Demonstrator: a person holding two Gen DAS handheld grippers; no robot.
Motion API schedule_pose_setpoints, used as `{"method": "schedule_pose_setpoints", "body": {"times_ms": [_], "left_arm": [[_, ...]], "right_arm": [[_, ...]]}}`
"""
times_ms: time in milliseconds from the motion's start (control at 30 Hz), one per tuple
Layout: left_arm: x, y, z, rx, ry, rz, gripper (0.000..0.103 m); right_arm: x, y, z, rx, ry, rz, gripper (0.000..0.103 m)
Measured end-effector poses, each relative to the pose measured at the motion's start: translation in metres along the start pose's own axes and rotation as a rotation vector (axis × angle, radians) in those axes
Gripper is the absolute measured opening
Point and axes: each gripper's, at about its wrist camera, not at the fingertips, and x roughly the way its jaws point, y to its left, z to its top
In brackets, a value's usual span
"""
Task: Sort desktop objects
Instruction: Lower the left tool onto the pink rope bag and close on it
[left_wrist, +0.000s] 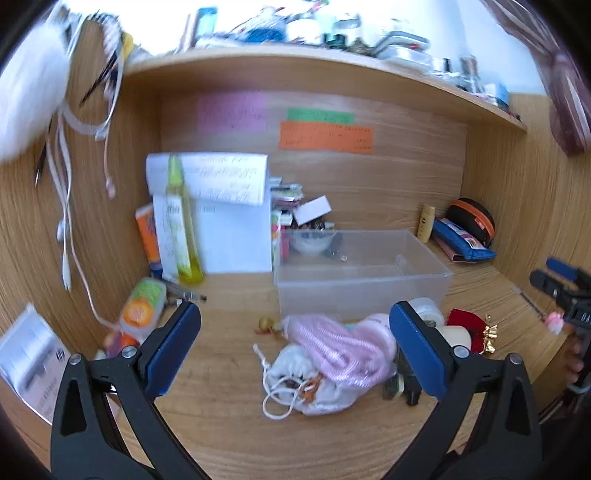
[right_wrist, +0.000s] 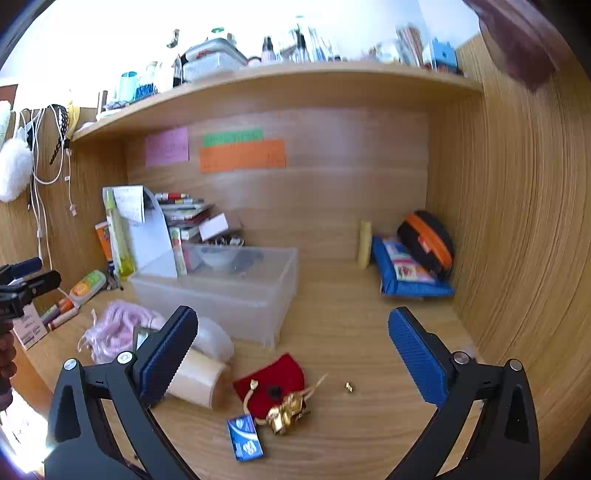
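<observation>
Scanning left to right: cables (left_wrist: 66, 236) are hung on the left wall, an orange tube (left_wrist: 147, 236) and a yellow bottle (left_wrist: 183, 229) are stood against a white paper stand (left_wrist: 236, 236). A clear bin (left_wrist: 364, 273) is set mid-desk, a small bowl (left_wrist: 312, 242) seen behind its far corner. Piled in front of the bin: white pouch (left_wrist: 314, 387), pink mesh bag (left_wrist: 340, 343), cream roll (right_wrist: 197, 378), red pouch (right_wrist: 275, 380) with gold trinkets (right_wrist: 288, 411), blue packet (right_wrist: 245, 437). A blue case (right_wrist: 406, 277) and a black-orange case (right_wrist: 426, 242) are parked in the right back corner.

Bare desk (right_wrist: 351, 321) is left between bin and right wall. The overhead shelf (right_wrist: 280, 79) caps the headroom.

Left gripper (left_wrist: 295, 347) is held wide above the pile, nothing gripped. Right gripper (right_wrist: 293, 354) likewise wide, empty, above the red pouch.
</observation>
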Motion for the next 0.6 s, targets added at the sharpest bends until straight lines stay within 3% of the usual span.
{"method": "schedule_pose_setpoints", "body": {"times_ms": [200,400,600], "left_arm": [[0.004,0.027,-0.023,-0.147,-0.028,0.028,0.103],[0.031,0.024,-0.038,-0.109,0.108,-0.029,0.103],[0.049,0.006,-0.037,-0.064,0.172,-0.120,0.103]], "right_arm": [[-0.001,-0.004,-0.022,0.019,0.009,-0.010,0.103],[0.010,-0.013,-0.035,0.018,0.100,-0.043,0.103],[0.033,-0.024,-0.049,0.041,0.230,-0.040,0.103]]}}
